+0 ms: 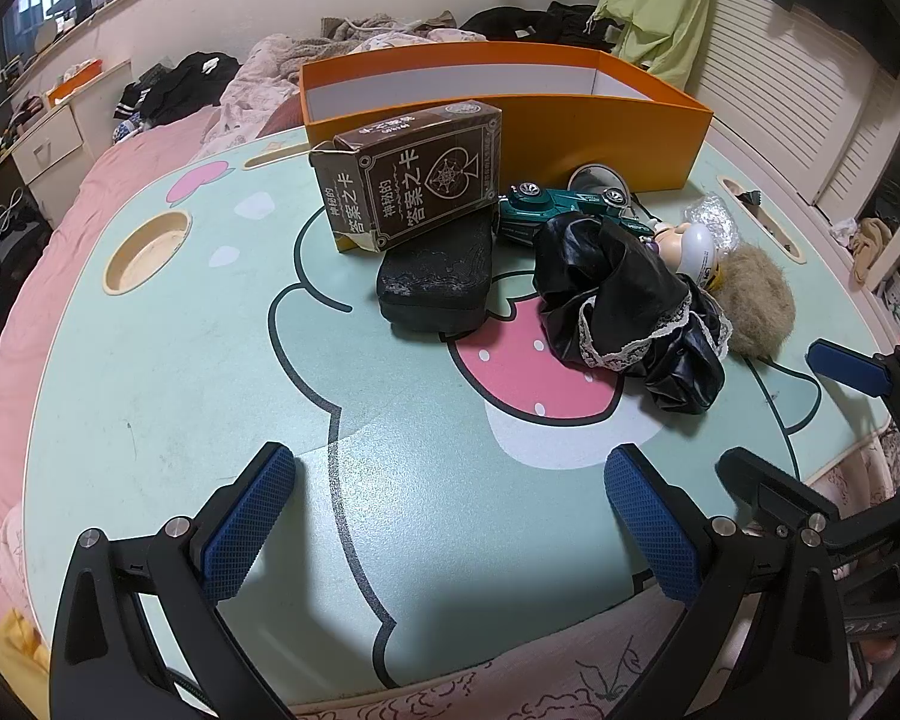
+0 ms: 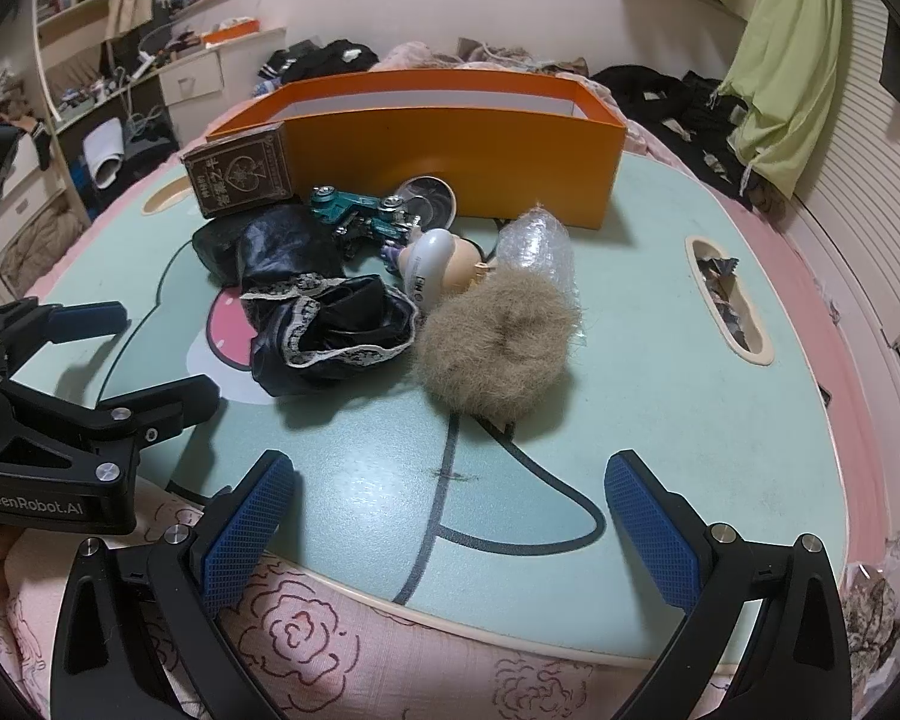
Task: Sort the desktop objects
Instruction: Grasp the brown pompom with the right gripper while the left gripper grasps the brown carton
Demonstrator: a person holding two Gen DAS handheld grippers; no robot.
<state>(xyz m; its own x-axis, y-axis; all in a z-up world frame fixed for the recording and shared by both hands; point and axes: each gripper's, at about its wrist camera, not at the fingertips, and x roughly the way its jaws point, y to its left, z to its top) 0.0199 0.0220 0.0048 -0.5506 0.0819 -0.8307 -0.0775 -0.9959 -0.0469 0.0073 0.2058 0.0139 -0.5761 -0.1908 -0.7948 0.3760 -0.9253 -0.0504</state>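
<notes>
A pile of objects lies mid-table before an orange box (image 1: 510,120) (image 2: 450,144): a brown card box (image 1: 414,192) (image 2: 240,177), a black pouch (image 1: 435,276), a green toy car (image 1: 546,204) (image 2: 360,213), black lace-trimmed cloth (image 1: 624,300) (image 2: 324,318), a small doll (image 1: 696,243) (image 2: 432,258), a furry tan puff (image 1: 756,300) (image 2: 498,348), a bubble-wrap piece (image 2: 537,246) and a round mirror (image 2: 432,198). My left gripper (image 1: 450,522) is open and empty near the table's front edge. My right gripper (image 2: 450,528) is open and empty, just short of the puff.
The low table (image 1: 180,390) has a round cup recess (image 1: 147,249) at the left and a slot (image 2: 729,300) at the right. It stands on a pink bed. Clothes lie behind the box. The other gripper shows at each view's side.
</notes>
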